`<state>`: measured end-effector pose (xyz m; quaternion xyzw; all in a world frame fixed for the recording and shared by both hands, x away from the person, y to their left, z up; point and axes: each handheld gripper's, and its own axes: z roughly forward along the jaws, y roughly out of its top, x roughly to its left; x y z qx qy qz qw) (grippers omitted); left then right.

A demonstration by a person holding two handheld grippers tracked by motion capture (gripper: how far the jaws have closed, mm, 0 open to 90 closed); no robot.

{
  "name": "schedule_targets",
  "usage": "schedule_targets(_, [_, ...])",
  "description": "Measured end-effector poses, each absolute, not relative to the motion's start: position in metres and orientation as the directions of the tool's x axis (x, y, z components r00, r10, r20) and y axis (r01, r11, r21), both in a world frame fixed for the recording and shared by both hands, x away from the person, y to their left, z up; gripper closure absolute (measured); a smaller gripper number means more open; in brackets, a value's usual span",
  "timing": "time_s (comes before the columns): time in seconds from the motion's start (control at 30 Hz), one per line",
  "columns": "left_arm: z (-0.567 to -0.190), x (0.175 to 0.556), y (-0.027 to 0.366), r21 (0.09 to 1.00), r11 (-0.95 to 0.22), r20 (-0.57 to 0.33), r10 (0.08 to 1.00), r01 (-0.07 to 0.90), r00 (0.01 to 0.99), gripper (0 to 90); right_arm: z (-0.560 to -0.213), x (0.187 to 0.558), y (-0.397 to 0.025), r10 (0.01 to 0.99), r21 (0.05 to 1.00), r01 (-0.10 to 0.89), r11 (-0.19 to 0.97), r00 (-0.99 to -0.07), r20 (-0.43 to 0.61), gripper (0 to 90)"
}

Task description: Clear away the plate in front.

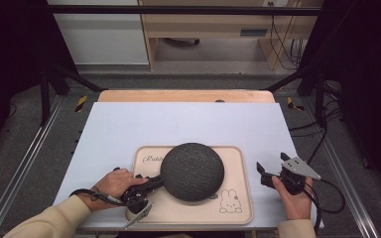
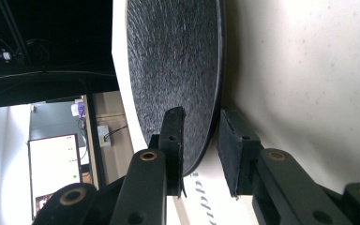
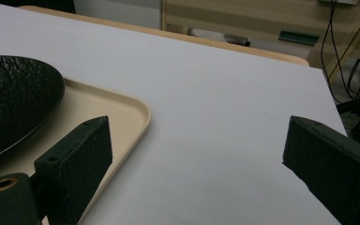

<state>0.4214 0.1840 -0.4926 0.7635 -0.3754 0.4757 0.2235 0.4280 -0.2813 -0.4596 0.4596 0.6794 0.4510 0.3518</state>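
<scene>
Left gripper view puts us at the fingers (image 2: pixel 236 157) of the left gripper (image 2: pixel 200 154): one lies over the dark textured face of the black plate (image 2: pixel 173 70), the other sits under its rim with a sliver of gap showing, so we read them as narrowed around the plate's near edge, straddling it but not pressed tight. From the high view, the left gripper (image 1: pixel 146 188) meets the black plate (image 1: pixel 192 171) at its lower-left rim, and the plate rests on the cream tray (image 1: pixel 240 198), covering most of its middle, with a rabbit drawing (image 1: pixel 230 202) at the tray's near right corner.

The plate lies ahead and to the right of our left hand (image 1: pixel 113 184); being round, it has no long axis to line up. The right gripper (image 1: pixel 274 173) hovers just off the tray's right edge over the white surface (image 1: pixel 178 124), its fingers (image 3: pixel 77 159) spread wide and holding nothing. The left is plainly nearer, so we judge any lift starts there.
</scene>
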Motion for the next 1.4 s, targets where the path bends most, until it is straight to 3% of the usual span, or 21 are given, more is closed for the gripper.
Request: schedule_targets(1.4, [-0.475, 0.438, 0.208, -0.026, -0.682, 0.923, -0.296, -0.73, 0.244, 71.3, -0.46, 0.429, -0.281, 0.941, 0.935, 0.309, 0.174, -0.331, -0.066, 8.3])
